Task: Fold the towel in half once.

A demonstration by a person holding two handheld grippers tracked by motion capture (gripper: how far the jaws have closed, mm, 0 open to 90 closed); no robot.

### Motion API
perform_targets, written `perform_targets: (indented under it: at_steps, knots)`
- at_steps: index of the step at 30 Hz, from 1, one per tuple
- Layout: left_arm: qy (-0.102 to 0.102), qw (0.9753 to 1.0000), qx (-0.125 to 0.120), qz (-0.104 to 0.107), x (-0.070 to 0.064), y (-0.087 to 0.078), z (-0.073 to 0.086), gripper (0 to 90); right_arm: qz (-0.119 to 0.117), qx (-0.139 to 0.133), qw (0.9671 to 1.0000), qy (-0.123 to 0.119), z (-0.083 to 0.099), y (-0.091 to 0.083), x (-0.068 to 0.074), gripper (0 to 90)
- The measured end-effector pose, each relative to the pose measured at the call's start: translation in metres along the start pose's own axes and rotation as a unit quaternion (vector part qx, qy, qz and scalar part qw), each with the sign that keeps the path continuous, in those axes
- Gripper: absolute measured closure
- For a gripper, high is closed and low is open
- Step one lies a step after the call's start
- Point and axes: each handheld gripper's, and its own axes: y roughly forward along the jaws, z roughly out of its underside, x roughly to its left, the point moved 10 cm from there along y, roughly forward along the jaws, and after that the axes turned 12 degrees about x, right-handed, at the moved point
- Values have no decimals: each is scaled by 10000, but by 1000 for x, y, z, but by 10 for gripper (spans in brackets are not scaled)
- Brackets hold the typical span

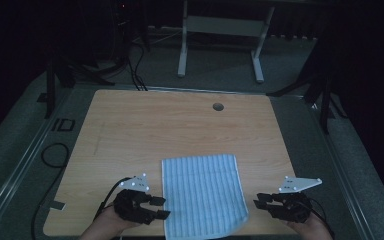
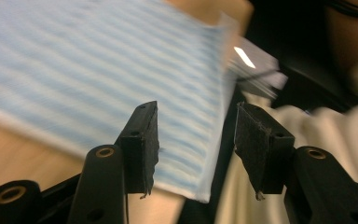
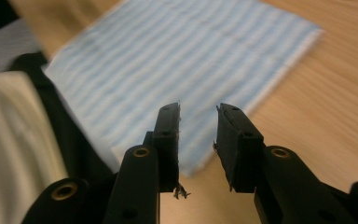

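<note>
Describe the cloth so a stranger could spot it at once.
Start from the wooden table and go to its near edge, between the left gripper and right gripper. The cloth lies flat there, slightly overhanging the edge: pale blue, finely striped, the table's sole fabric.

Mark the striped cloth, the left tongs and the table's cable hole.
striped cloth (image 1: 202, 192): high view, middle of the fabric.
left tongs (image 1: 160, 207): high view, between the tips.
cable hole (image 1: 218, 106): high view, its centre.

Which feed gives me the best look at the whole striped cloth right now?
The high view: the striped cloth lies flat between both grippers, its outline in frame except where its near edge overhangs the table. The left gripper view shows a blurred corner; the right gripper view shows its near corner past open jaws.
</note>
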Motion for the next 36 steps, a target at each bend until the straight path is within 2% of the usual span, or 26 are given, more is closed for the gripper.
perform_targets:
  at_steps: [3,4,5,6,7,8,9,12,13,14,15,16,17,18,19,20,21,22,23,24,25,26,27,31,34,36]
  knots:
    - [-326,9991,-17,-266,27,2,-1,493,115,45,9998,148,-5,6,-11,689]
    - [-373,9988,-34,-310,33,3,-2,493,136,38,9998,124,-10,10,-14,688]
    - [-472,9980,4,-422,45,6,-2,493,181,103,9998,19,-17,17,-18,676]
    - [-472,9980,4,-422,45,6,-2,493,181,103,9998,19,-17,17,-18,676]
    - [-481,9971,16,-583,57,9,-6,493,216,90,9997,-8,-27,25,-25,670]
    - [-481,9971,16,-583,57,9,-6,492,216,90,9997,-8,-27,25,-25,670]
    - [-463,9955,78,-829,69,11,-10,478,263,119,9996,-15,-38,35,-34,648]
    - [-417,9943,77,-975,79,12,-15,468,286,153,9995,-11,-47,43,-42,642]
    - [-398,9927,112,-1131,90,11,-21,468,360,201,9991,-12,-56,50,-52,632]
    - [-398,9927,112,-1131,90,11,-21,469,360,201,9991,-12,-56,50,-52,632]
    - [-371,9925,82,-1162,96,11,-26,468,384,207,9990,-23,-66,55,-61,623]
    - [-361,9914,86,-1259,103,10,-29,468,384,207,9990,-23,-66,55,-61,623]
    - [-347,9898,87,-1376,113,10,-35,468,503,255,9984,-40,-75,62,-73,596]
    - [-347,9898,87,-1376,113,10,-35,468,503,255,9984,-40,-75,62,-73,596]
    - [-376,9881,89,-1492,125,10,-43,468,566,310,9979,-42,-84,69,-84,594]
    - [-376,9881,89,-1492,125,10,-43,468,566,310,9979,-42,-84,69,-84,594]
    - [-451,9870,101,-1538,137,12,-49,468,533,344,9980,45,-92,77,-95,588]
    - [-451,9870,101,-1538,137,12,-49,468,533,344,9980,45,-92,77,-95,588]
    - [-508,9862,167,-1567,146,15,-54,468,531,458,9974,157,-97,87,-106,584]
    - [-508,9862,167,-1567,146,15,-54,468,531,458,9974,157,-97,87,-106,584]
    - [-558,9861,235,-1547,154,19,-57,456,560,572,9965,250,-100,98,-117,573]
    - [-558,9861,235,-1547,154,19,-57,447,560,572,9965,250,-100,98,-117,573]
    - [-626,9865,292,-1484,161,24,-59,447,473,660,9960,360,-102,108,-125,569]
    - [-751,9852,423,-1484,171,32,-59,447,370,881,9945,419,-101,124,-131,598]
    - [-753,9860,460,-1417,171,36,-59,454,352,991,9937,388,-100,130,-130,641]
    - [-706,9861,543,-1400,172,41,-59,495,401,1138,9922,327,-97,135,-130,697]
